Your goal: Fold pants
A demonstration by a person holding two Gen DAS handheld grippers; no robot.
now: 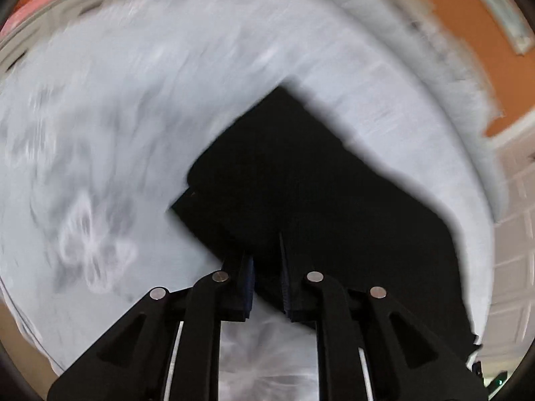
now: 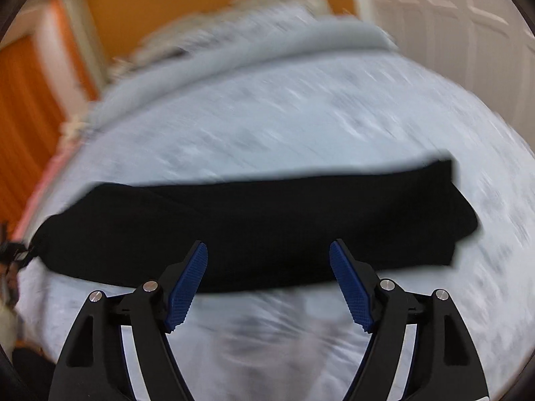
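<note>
A wide bed [image 2: 301, 107] fills both views, covered in a pale blue-grey sheet with a faint mottled pattern, blurred by motion; behind it stand orange walls [image 2: 140, 10] and a white panelled door [image 2: 451, 16]; a rumpled grey blanket [image 2: 301, 41] lies along the bed's far edge. On the sheet lie the pants [image 2: 250, 227], black, matte and soft, folded into a long flat band that runs across the right wrist view from left to right, one end squared off, the other tapering; in the left wrist view they [image 1: 317, 183] show as a dark angular slab reaching away from the fingers. The left gripper [image 1: 267, 267] points along the cloth, its black jaws drawn close with a fold of the pants pinched between the ribbed pads; the right gripper [image 2: 268, 250] hangs just over the near edge of the band, jaws spread wide and holding nothing, its blue cross-hatched pads [image 2: 187, 287] facing inward, black linkage arms with silver pins behind them.
</note>
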